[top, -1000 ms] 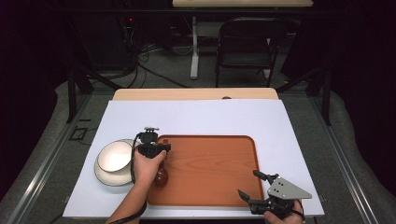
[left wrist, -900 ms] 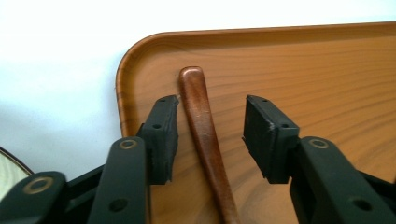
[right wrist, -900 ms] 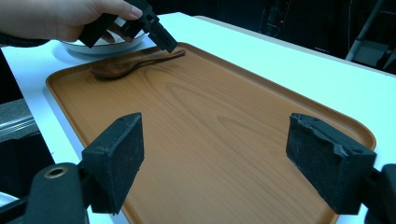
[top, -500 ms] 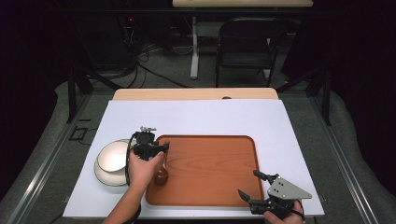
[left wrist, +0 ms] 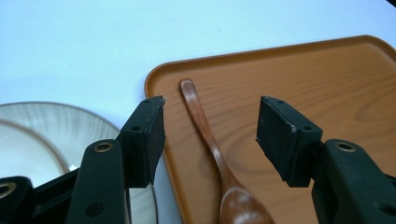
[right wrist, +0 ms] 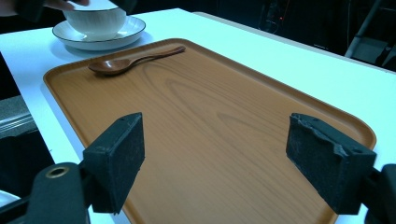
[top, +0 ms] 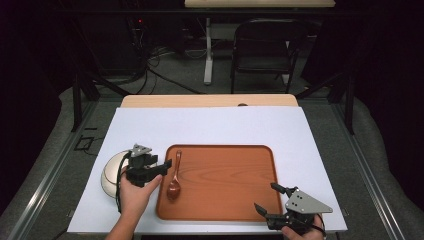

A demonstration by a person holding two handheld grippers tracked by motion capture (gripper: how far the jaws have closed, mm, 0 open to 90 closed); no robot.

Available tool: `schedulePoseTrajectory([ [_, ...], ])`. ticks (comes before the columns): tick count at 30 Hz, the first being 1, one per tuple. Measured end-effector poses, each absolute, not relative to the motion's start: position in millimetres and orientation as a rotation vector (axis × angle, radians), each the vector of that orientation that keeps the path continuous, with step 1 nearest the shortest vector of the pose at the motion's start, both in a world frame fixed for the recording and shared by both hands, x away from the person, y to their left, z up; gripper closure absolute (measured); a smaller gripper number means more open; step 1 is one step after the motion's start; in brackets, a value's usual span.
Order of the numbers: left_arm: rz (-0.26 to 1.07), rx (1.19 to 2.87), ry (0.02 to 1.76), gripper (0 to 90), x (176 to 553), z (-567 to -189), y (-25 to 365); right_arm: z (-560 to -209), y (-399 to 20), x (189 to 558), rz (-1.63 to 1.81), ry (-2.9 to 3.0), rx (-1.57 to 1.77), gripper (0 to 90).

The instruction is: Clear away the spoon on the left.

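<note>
Lying along the left side of one brown wood-grain tray [top: 225, 185], one brown wooden spoon [top: 175, 180] is seen, handle toward the far edge, bowl near. Its left gripper [top: 162, 167], jaws just opened, holds nothing; the right gripper [top: 267, 200] is open too.

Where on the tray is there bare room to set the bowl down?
The tray is bare from the spoon rightward to its right rim, near the right gripper. The left strip is crowded: spoon, left gripper, with bowl beside it on the white sheet.
</note>
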State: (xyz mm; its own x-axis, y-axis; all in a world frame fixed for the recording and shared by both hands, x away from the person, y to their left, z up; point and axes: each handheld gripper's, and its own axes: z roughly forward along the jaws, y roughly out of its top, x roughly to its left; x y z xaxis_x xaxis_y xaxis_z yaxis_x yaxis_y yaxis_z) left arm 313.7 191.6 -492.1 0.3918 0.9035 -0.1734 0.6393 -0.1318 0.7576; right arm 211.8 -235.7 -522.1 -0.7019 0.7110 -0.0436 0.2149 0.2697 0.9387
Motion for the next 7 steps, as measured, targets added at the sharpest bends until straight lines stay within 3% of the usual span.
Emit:
schedulePoseTrajectory([
  [7,0.440,1.819,1.272,41.8,282.9,-492.1,210.3,-525.6,-232.7,214.2,1.408,2.123,0.846,17.2],
])
